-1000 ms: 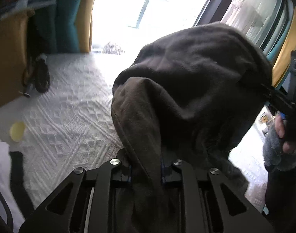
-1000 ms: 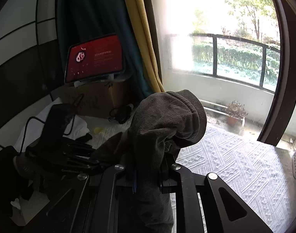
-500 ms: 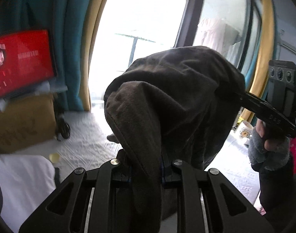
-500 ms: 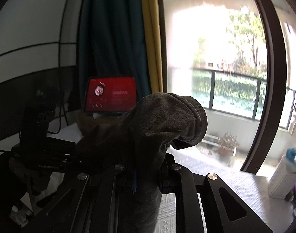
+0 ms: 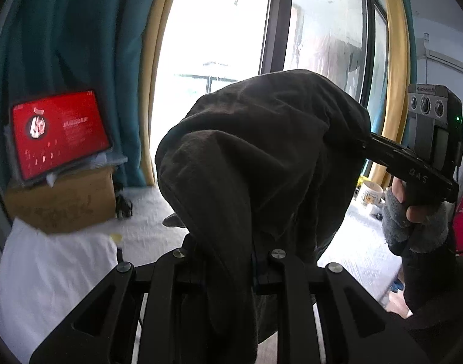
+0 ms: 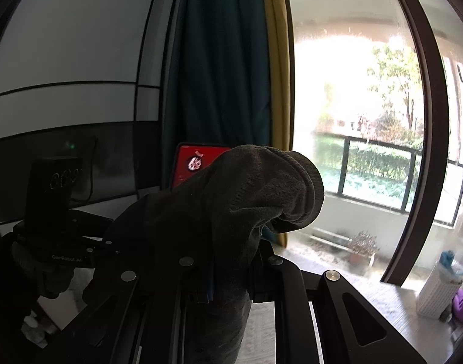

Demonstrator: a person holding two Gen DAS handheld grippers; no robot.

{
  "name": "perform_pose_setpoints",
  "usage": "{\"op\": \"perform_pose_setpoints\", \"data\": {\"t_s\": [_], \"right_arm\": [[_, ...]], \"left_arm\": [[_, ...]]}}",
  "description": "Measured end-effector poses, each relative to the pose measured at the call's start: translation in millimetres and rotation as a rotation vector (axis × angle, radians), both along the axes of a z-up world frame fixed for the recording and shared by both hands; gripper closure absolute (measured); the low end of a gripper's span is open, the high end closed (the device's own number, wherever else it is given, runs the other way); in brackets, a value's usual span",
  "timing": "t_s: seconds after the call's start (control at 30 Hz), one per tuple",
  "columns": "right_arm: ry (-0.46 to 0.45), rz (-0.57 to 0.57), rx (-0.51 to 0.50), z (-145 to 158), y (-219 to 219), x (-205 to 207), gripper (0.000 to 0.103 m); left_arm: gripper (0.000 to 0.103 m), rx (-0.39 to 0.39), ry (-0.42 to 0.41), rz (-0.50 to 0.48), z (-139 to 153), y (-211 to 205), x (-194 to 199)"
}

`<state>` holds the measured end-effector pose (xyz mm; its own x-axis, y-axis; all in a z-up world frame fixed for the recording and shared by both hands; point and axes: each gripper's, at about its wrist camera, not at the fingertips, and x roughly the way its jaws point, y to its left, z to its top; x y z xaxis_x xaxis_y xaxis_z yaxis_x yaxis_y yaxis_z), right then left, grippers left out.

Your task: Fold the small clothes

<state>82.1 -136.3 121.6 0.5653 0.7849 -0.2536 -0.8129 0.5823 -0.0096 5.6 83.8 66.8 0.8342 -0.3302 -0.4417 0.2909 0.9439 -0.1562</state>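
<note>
A dark grey garment (image 5: 261, 157) hangs in the air between both grippers, well above the white textured cloth (image 5: 146, 227) on the table. My left gripper (image 5: 228, 270) is shut on one bunched edge of it. My right gripper (image 6: 231, 288) is shut on another edge, and the garment (image 6: 249, 194) drapes over its fingers. The right gripper also shows in the left wrist view (image 5: 365, 144), coming in from the right and pinching the fabric. The left gripper shows dimly in the right wrist view (image 6: 88, 248), at the left.
A red tablet screen (image 5: 58, 133) leans on a cardboard box (image 5: 64, 203) at the back left, with white fabric (image 5: 52, 279) in front. A mug (image 5: 371, 193) stands at the right. Teal and yellow curtains (image 6: 225, 91) flank a large window. A white basket (image 6: 440, 288) stands far right.
Both grippers have lifted the garment and tilted upward. The table has dropped low in both views and the window and tablet now fill the background.
</note>
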Motion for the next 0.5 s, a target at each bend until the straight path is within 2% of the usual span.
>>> {"op": "perform_pose_setpoints", "data": {"t_s": [0.1, 0.27, 0.5], "right_arm": [[0.044, 0.002, -0.012, -14.1, 2.9, -6.3, 0.088], [0.136, -0.005, -0.051, -46.4, 10.1, 5.0, 0.088], [0.233, -0.031, -0.100, -80.9, 28.1, 49.8, 0.088]], "left_arm": [[0.085, 0.008, 0.041, -0.001, -14.9, 0.7, -7.5], [0.085, 0.011, 0.118, 0.010, -47.2, 9.2, 2.5], [0.085, 0.008, 0.184, 0.036, -80.3, 17.7, 37.1]]}}
